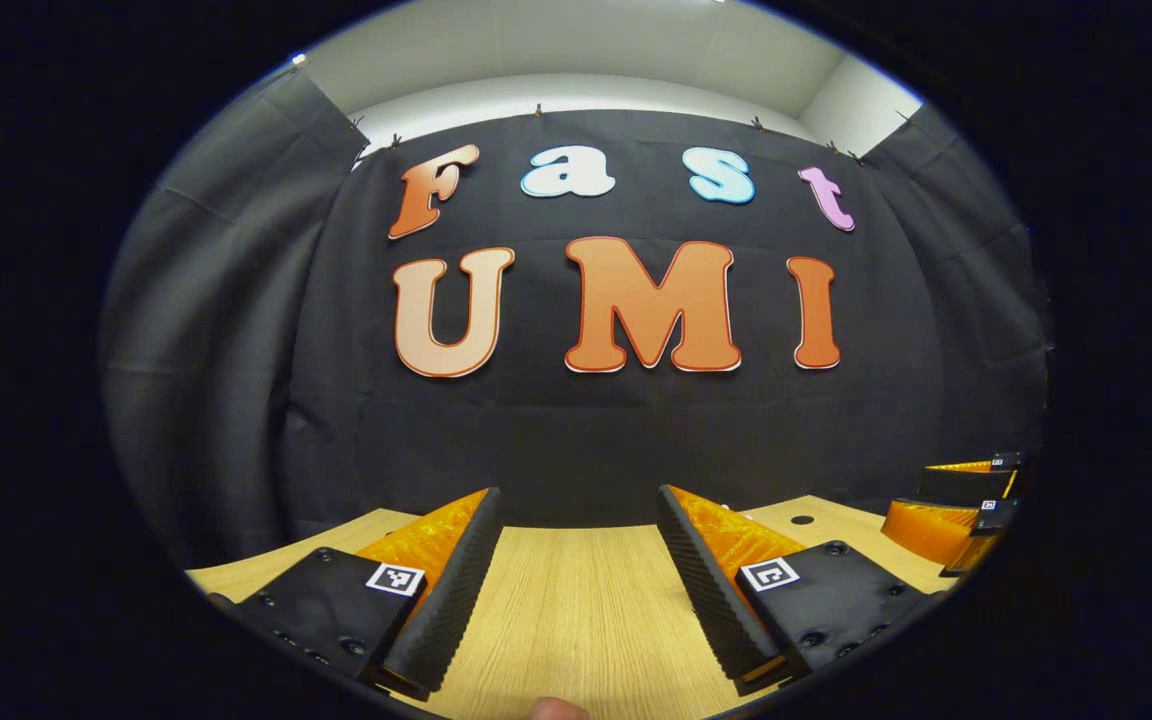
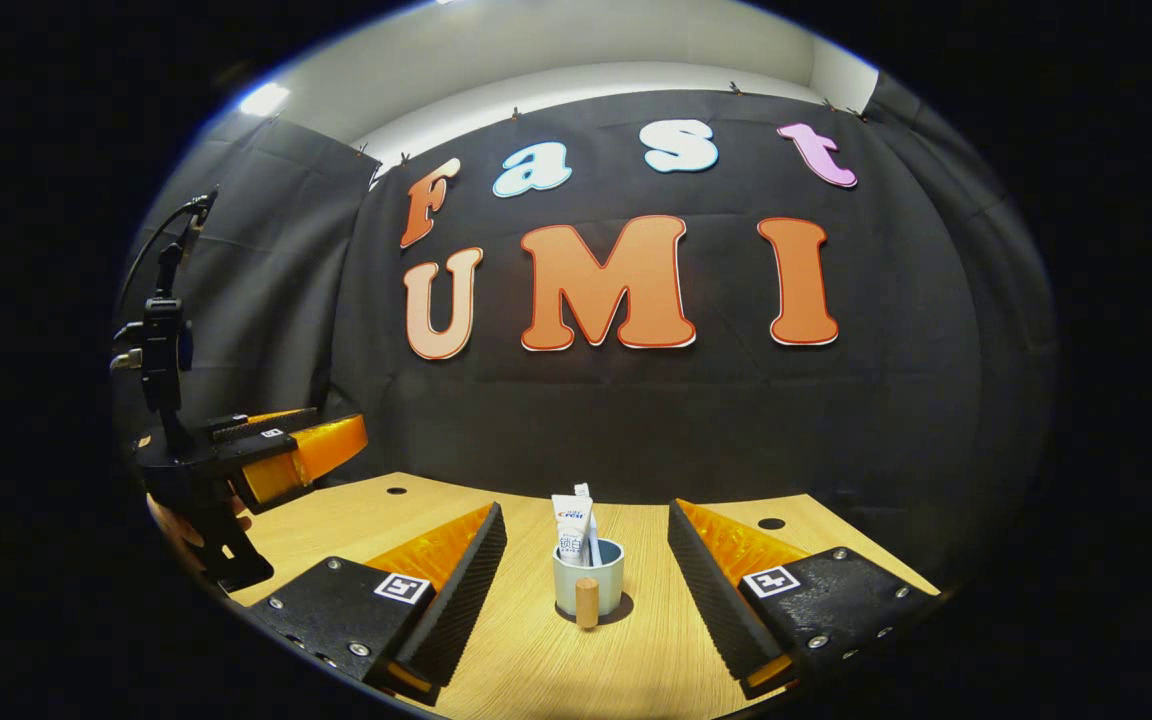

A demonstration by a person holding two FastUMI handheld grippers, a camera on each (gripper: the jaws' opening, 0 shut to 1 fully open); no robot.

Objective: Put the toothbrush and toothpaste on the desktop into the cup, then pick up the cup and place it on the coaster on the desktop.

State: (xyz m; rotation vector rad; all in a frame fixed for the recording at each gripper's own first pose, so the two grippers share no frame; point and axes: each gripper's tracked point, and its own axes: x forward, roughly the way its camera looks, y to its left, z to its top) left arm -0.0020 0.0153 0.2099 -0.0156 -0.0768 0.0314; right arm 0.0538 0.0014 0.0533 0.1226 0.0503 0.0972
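Observation:
In the right gripper view a pale blue-grey cup with a wooden handle stands upright on the wooden desktop. A white toothpaste tube and a toothbrush stand in it. My right gripper is open, and the cup sits between and just beyond its fingers, touching neither. My left gripper is open over bare desktop with nothing between its fingers. It also appears at the far left of the right gripper view, as the left gripper, held by a hand.
The black cloth wall stands close behind the desktop's far edge. Small round holes mark the tabletop. The right gripper shows at the right edge of the left gripper view. A fingertip pokes in at that view's bottom.

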